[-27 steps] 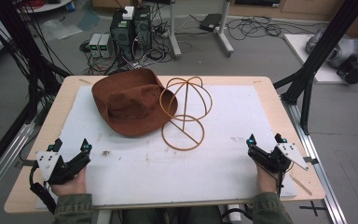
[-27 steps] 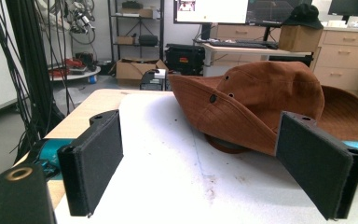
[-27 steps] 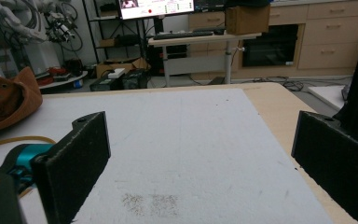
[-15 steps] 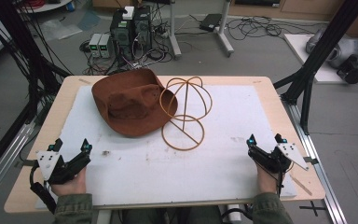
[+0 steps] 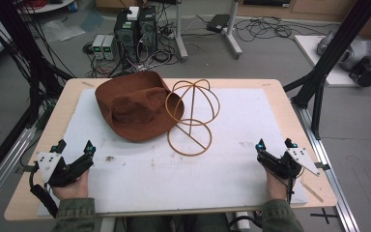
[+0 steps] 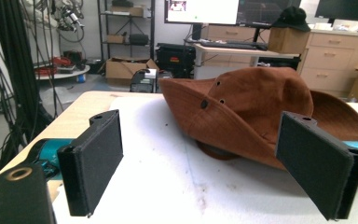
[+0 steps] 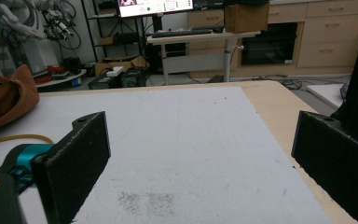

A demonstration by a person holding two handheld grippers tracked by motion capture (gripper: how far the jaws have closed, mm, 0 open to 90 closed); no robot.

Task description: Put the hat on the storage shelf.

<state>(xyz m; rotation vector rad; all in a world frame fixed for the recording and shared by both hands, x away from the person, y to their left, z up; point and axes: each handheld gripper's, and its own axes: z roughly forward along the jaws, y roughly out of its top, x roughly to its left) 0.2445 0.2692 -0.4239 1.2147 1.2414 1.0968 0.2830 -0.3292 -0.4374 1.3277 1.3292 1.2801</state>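
Brown hat (image 5: 135,111) lies on white mat (image 5: 232,159) at far left of counter (image 5: 290,111), brim touching wire hat stand (image 5: 193,118) just beside it. Left gripper (image 5: 73,151) at near left corner, jaws apart, empty. Right gripper (image 5: 274,145) at near right edge, jaws apart, empty. Both well apart from hat.

One brown hat (image 5: 134,108), one wire stand (image 5: 192,118), two hand-held grippers.

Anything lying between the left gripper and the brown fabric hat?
Nothing; the high view shows bare white mat between the left gripper and the brown fabric hat.
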